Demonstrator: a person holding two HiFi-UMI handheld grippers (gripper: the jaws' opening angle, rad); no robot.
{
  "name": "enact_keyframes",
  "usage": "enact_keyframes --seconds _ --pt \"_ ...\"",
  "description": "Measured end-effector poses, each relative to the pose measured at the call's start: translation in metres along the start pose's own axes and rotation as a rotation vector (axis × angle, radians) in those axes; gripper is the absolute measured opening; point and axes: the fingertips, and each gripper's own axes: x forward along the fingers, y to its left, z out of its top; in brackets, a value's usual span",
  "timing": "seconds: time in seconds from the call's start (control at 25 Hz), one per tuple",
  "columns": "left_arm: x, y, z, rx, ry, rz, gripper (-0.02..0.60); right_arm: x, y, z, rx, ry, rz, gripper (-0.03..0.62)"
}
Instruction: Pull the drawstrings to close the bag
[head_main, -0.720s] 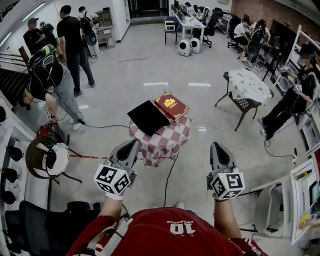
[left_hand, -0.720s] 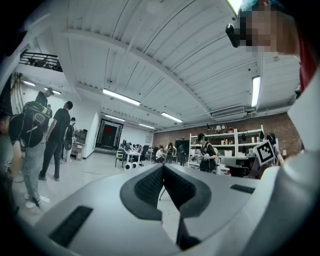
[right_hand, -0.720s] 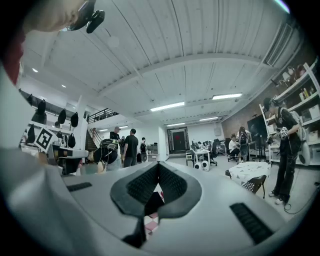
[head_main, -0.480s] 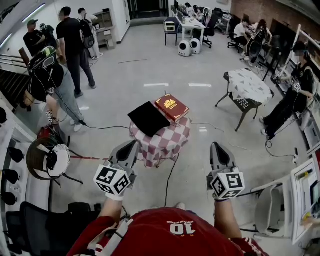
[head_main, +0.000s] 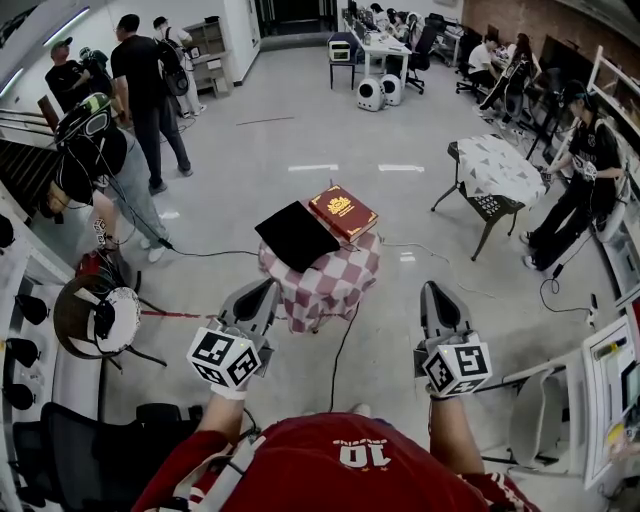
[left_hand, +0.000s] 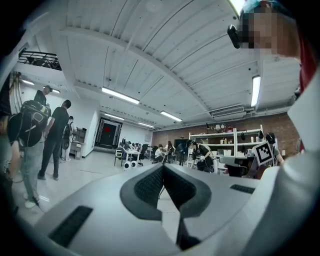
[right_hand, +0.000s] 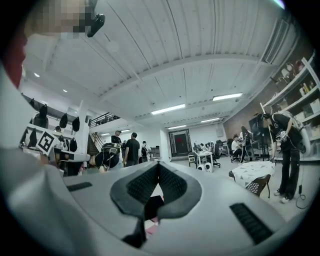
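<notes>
A flat black bag (head_main: 296, 234) lies on a small table with a red-and-white checked cloth (head_main: 330, 280), beside a red box (head_main: 342, 212). I cannot make out its drawstrings from here. My left gripper (head_main: 262, 290) and right gripper (head_main: 434, 290) are held level, side by side, short of the table and apart from the bag. Both are shut with nothing between the jaws. In the left gripper view the left gripper (left_hand: 162, 167) shows its pads meeting. Below the meeting pads of the right gripper (right_hand: 158, 165), the right gripper view shows the black bag (right_hand: 152, 206).
Several people (head_main: 145, 90) stand at the far left. A second table (head_main: 497, 170) stands at the right with a person (head_main: 580, 170) next to it. A round stool (head_main: 95, 315) and a black chair (head_main: 90, 450) are at my left. A cable (head_main: 340, 360) runs across the floor under the checked table.
Both grippers have stayed where they were. The person at the right has stepped a little further along beside the second table.
</notes>
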Motion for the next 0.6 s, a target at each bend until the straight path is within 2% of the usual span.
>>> enact_keyframes --seconds 0.6 --pt "0.024 -0.022 -0.013 -0.018 0.031 0.028 0.008 0.004 -0.028 -0.008 0.004 0.031 0.055 0.014"
